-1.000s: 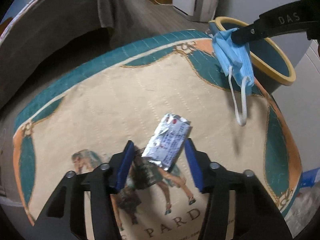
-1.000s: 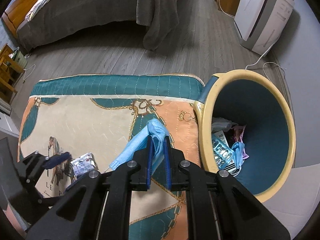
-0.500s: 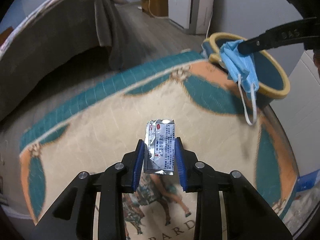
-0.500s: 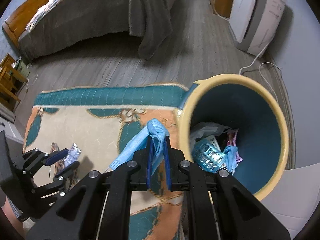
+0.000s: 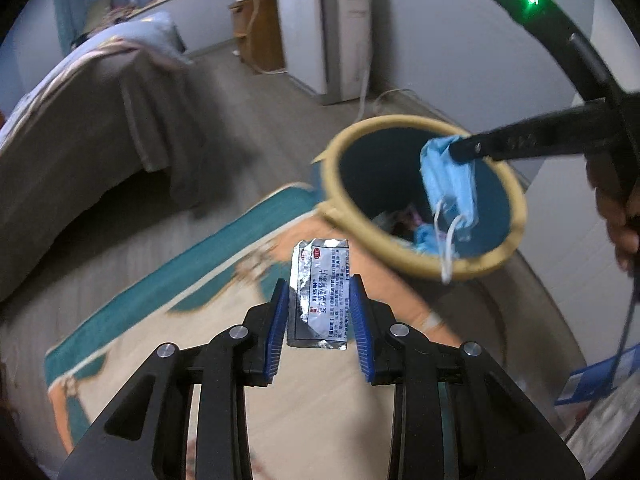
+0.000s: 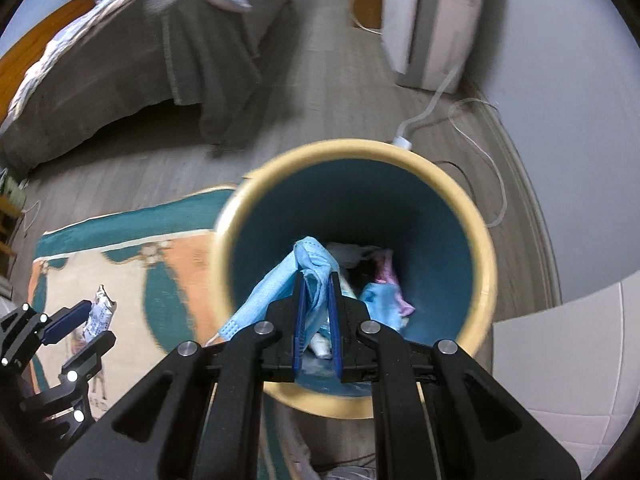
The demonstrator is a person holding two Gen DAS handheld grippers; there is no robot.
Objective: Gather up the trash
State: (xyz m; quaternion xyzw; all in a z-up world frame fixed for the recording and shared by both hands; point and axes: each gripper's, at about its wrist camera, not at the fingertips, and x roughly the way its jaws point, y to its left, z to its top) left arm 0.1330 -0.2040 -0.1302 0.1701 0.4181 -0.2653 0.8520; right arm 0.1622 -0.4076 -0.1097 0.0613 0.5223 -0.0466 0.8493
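My left gripper [image 5: 319,294] is shut on a silver foil medicine sachet [image 5: 320,292], lifted above the patterned rug [image 5: 160,280]. The right wrist view shows that same sachet [image 6: 98,314] in the left gripper [image 6: 86,326] at the lower left. My right gripper [image 6: 316,284] is shut on a blue face mask [image 6: 304,276] and hangs over the mouth of the bin [image 6: 490,276], which is teal inside with a yellow rim. From the left wrist view the mask [image 5: 450,184] dangles over the bin [image 5: 516,216] with its ear loops down. Several trash pieces lie in the bin's bottom.
A bed with a grey cover [image 6: 120,64] stands at the back left. A white appliance [image 6: 432,20] with a cable [image 6: 476,128] on the wooden floor is behind the bin. A white surface [image 6: 568,364] lies at the right, and a person's hand [image 5: 620,208] holds the right gripper.
The left gripper closed on the sachet and lifted it off the rug toward the bin. The right gripper carried the mask from over the rug to above the bin's opening.
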